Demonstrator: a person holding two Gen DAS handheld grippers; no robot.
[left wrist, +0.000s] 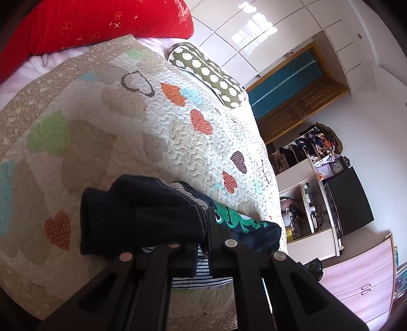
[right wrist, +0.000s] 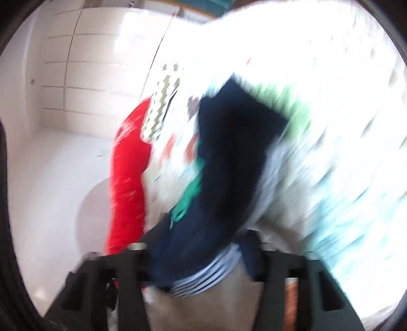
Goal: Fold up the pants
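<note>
Dark pants (left wrist: 142, 216) bunched on the quilt (left wrist: 106, 122), held at both grippers.

Their striped lining and green print show. Beyond lie a red pillow (left wrist: 101, 23) and a spotted bolster (left wrist: 208, 76); shelves (left wrist: 313, 163) stand past the bed. The left gripper (left wrist: 193, 244) is clamped on the pants from low over the quilt; the right gripper (right wrist: 201, 257), blurred, also grips them.

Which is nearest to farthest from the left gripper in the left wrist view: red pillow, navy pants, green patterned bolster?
1. navy pants, bunched between the fingers of the left gripper.
2. green patterned bolster, far across the quilt, upper right.
3. red pillow, at the bed's head, top left. Close to the bolster; ranking tentative.
</note>
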